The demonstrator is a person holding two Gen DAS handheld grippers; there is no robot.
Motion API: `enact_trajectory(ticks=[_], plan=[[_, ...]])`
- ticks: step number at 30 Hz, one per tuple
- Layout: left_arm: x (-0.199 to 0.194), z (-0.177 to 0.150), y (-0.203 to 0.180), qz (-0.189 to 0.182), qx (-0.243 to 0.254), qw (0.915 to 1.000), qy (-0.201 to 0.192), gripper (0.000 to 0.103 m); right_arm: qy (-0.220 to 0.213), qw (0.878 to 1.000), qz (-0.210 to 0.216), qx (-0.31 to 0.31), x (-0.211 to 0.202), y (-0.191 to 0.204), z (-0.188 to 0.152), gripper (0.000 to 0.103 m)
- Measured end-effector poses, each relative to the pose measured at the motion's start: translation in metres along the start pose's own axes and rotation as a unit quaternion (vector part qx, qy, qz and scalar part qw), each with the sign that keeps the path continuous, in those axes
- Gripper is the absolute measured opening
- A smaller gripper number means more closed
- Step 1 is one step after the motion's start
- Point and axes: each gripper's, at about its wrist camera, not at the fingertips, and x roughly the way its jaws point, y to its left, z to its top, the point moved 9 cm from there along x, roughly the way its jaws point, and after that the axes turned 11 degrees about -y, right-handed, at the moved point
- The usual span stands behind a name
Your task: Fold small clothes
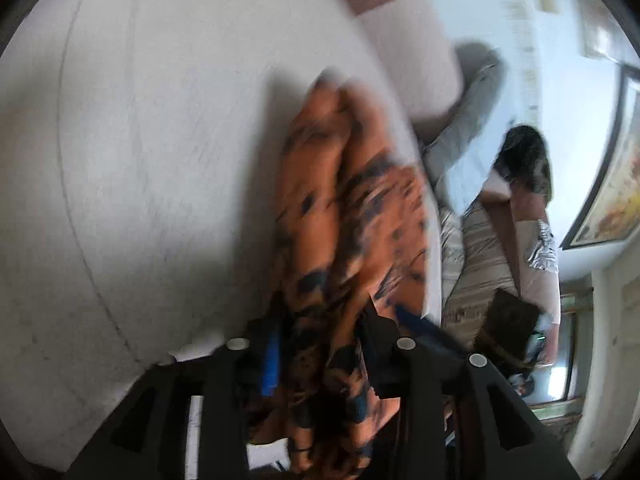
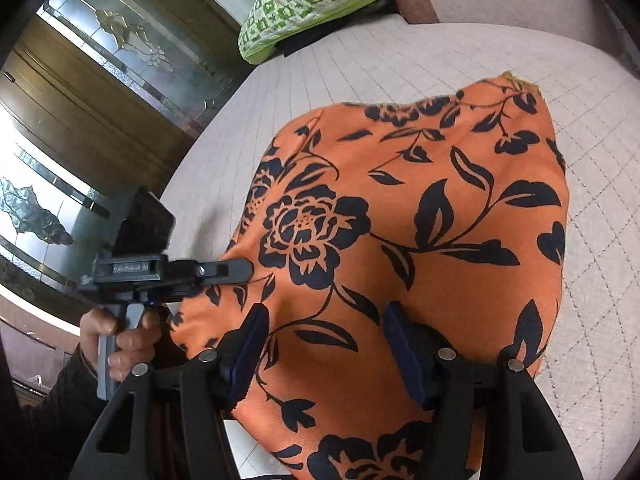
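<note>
An orange cloth with a dark floral print (image 2: 400, 220) hangs over the pale quilted bed (image 2: 400, 52). In the left wrist view the cloth (image 1: 348, 208) is blurred and bunched, and it runs down between the fingers of my left gripper (image 1: 320, 320), which is shut on it. My right gripper (image 2: 324, 324) has its blue-padded fingers (image 2: 256, 336) spread apart over the cloth, with fabric draped across them. The left gripper (image 2: 236, 268) shows in the right wrist view at the cloth's left edge, held by a hand.
A green and white patterned blanket (image 2: 316, 0) lies at the far end of the bed. Wooden doors with glass panels (image 2: 100, 80) stand to the left. In the left wrist view a framed picture (image 1: 612, 200) and the room beyond the bed show at the right.
</note>
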Motion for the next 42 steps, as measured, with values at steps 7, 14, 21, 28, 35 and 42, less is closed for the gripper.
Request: enact_trajectory(ticks=[7,14,21,28,35,42], plan=[[0.032,0.051,-0.015,-0.001,0.002,1.0,0.0,0.082,-0.006,1.0,0.015,0.005,-0.009,-0.014,-0.001,0.064],[0.063,0.055,-0.025,0.019,0.052,0.9983,0.02,0.022,-0.011,1.0,0.027,0.012,-0.008,-0.013,0.0,0.064],[0.079,0.059,-0.008,0.049,0.088,0.9948,0.017,0.02,-0.011,0.999,0.035,0.023,-0.008,-0.018,0.0,0.064],[0.049,0.058,-0.018,-0.003,0.053,0.9986,0.007,0.066,-0.014,0.999,0.041,0.033,-0.018,-0.014,0.003,0.066],[0.005,0.025,-0.029,0.073,0.138,0.9865,-0.05,0.074,-0.131,0.98,0.046,0.143,-0.09,-0.065,0.027,0.077],[0.026,0.0,-0.014,0.166,0.199,0.9651,-0.04,0.074,-0.08,0.96,0.066,0.262,-0.055,-0.118,-0.003,0.077]])
